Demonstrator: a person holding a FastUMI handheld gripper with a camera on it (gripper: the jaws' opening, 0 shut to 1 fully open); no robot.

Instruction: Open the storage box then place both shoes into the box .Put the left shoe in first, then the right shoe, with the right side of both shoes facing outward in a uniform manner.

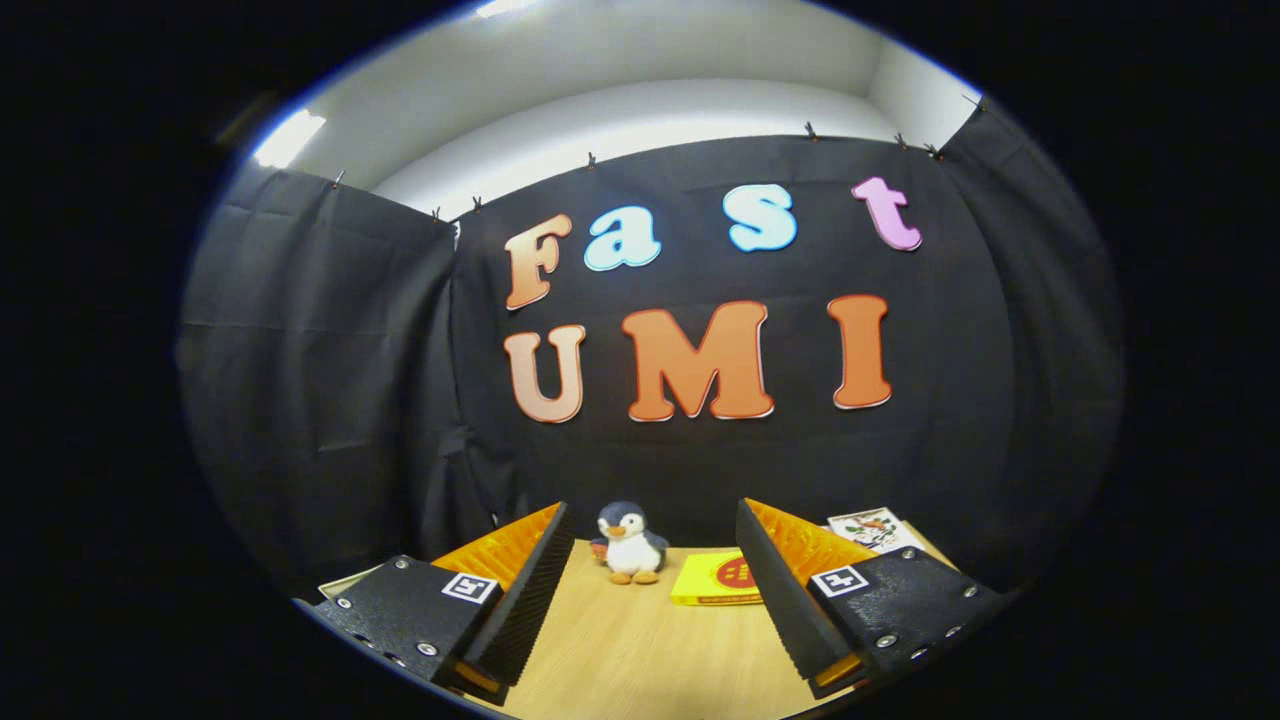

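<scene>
Gripper (650,600) fingers spread wide apart, nothing between them, held above wooden table (640,660); storage box and shoes not located. Toy penguin (631,543) upright at table's far edge, beyond fingers, against black cloth wall. Yellow book (718,580) flat just right of penguin, partly behind right finger. Printed card (873,528) near far right corner

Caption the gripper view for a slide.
Open tool held above wooden table, toy penguin and yellow box just beyond its fingers.
</scene>
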